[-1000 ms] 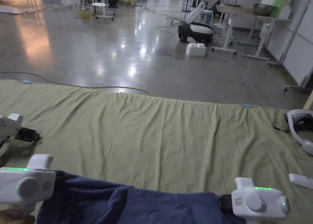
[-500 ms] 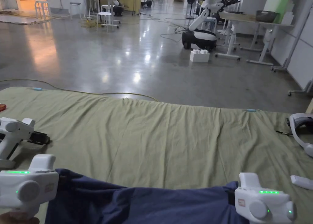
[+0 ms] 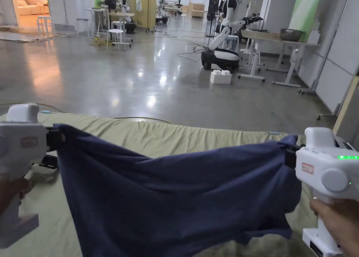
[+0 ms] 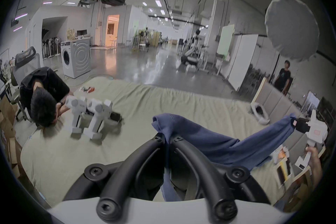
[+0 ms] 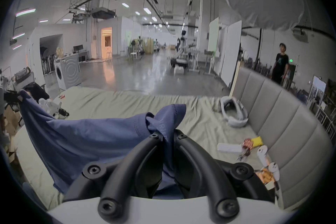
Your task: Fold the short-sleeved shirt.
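A navy blue short-sleeved shirt [image 3: 175,191] hangs stretched in the air between my two grippers, above the green sheet [image 3: 168,136] of the bed. My left gripper [image 3: 52,139] is shut on the shirt's left corner; in the left gripper view its black jaws pinch a fold of the shirt [image 4: 209,144] at the tips [image 4: 168,138]. My right gripper [image 3: 289,154] is shut on the right corner; in the right gripper view a bunched hem of the shirt [image 5: 91,137] sticks up from between the closed jaws [image 5: 167,134]. The shirt's lower part sags down toward the sheet.
Two spare white grippers [image 4: 91,118] stand on the sheet at the left, beside a person [image 4: 43,97] bent over the bed's edge. A white headset [image 5: 234,113] and small items [image 5: 245,148] lie at the right by a padded headboard [image 5: 281,118]. Another person [image 5: 281,64] stands beyond.
Both grippers have lifted the shirt off the sheet and up in front of me, pulled taut between them. My head has also tipped up, so the room shows further.
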Available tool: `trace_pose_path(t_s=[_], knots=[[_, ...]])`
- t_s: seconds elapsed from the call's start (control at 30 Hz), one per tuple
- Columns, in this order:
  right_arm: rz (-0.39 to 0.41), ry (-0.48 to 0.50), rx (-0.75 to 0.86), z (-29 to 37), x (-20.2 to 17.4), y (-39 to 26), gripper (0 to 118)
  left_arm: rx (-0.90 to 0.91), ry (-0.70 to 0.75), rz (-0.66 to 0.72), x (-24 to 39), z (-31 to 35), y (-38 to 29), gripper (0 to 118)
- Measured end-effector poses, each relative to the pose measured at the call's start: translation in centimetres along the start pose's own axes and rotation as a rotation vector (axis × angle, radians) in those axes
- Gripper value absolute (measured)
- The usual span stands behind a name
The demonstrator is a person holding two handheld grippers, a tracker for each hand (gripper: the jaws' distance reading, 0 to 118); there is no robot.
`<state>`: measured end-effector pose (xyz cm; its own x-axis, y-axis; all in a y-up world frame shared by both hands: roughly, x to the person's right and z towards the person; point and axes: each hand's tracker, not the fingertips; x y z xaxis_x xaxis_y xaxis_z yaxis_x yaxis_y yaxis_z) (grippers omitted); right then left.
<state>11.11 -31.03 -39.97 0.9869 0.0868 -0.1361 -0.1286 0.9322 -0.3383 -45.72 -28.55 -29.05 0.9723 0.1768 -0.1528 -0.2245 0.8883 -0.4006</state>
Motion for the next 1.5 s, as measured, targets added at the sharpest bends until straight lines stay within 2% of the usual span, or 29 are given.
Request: trace_pose_path(t_s=[0.23, 0.47, 0.7, 0.87, 1.03, 1.23, 1.5], knots=[[-0.034, -0.018, 0.104, 3.8, 0.5, 7.0, 12, 0.125, -0.024, 0.013, 0.0, 4.4, 7.4, 7], [-0.007, -0.023, 0.152, 4.5, -0.6, 12.0, 12, 0.186, -0.004, -0.008, 0.4, 5.4, 13.2, 7], [0.021, -0.043, 0.162, 2.9, -1.7, 15.1, 12, 0.191, 0.058, -0.024, 0.2, 3.5, 15.8, 7], [0.021, -0.067, 0.164, 0.9, -1.8, 15.8, 12, 0.187, 0.095, -0.026, 0.1, 1.4, 15.2, 7], [-0.019, -0.077, 0.146, -0.4, -1.3, 12.5, 12, 0.134, 0.101, -0.050, 0.1, -1.0, 11.0, 7], [-0.038, -0.074, 0.042, -1.6, -0.7, 4.2, 12, 0.024, 0.106, -0.050, -0.6, -3.6, 2.7, 7], [-0.032, -0.081, -0.047, 1.8, 0.1, -9.3, 12, -0.100, 0.086, -0.037, -2.1, -0.1, -10.1, 7]])
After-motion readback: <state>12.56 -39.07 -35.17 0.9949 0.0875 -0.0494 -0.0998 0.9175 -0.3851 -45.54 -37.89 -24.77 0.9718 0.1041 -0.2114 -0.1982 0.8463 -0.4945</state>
